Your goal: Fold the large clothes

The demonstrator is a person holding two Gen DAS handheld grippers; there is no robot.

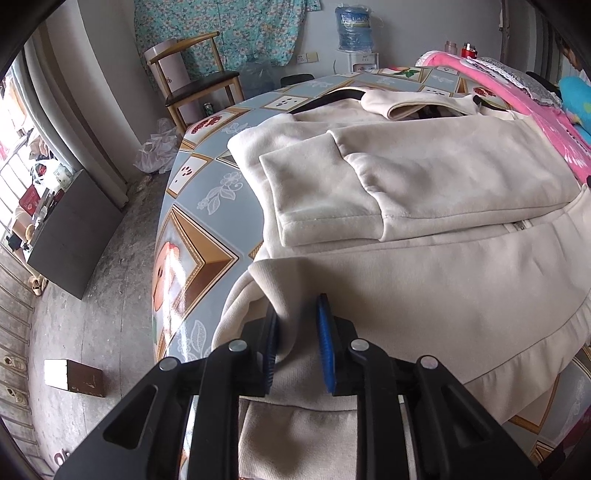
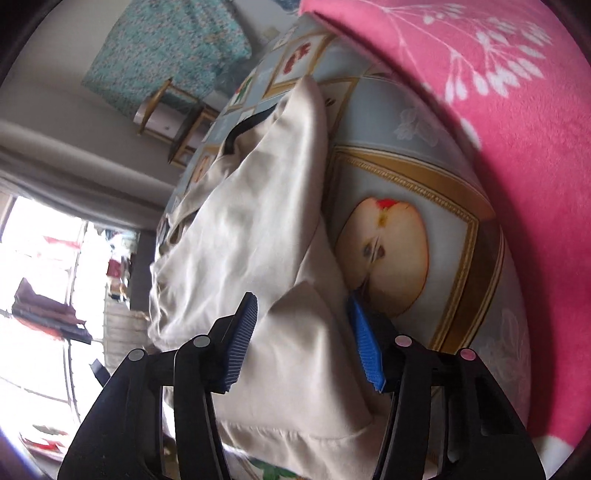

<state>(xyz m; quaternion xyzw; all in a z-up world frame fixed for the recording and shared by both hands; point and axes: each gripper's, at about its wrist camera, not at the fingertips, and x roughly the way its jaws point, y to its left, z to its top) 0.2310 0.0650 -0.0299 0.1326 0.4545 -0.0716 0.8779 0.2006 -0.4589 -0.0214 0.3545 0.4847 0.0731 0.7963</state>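
A cream zip-up jacket (image 1: pixel 424 177) lies on a table covered with a blue picture-print cloth (image 1: pixel 192 229). One sleeve (image 1: pixel 325 192) is folded across its body. My left gripper (image 1: pixel 298 332) sits at the near left hem, with its blue pads shut on a bunched fold of the cream fabric. In the right wrist view the same jacket (image 2: pixel 251 229) lies crumpled along the tablecloth (image 2: pixel 388 243). My right gripper (image 2: pixel 303 332) straddles a raised corner of the fabric. Its jaws stand wide apart and do not pinch the cloth.
A pink blanket (image 2: pixel 480 92) lies along the table's right side, also visible from the left wrist as a pink blanket (image 1: pixel 535 110). Beyond the far edge are a wooden chair (image 1: pixel 195 74) and a water dispenser (image 1: pixel 352 29). A dark cabinet (image 1: pixel 74 229) and a small block (image 1: pixel 74 376) stand on the floor at left.
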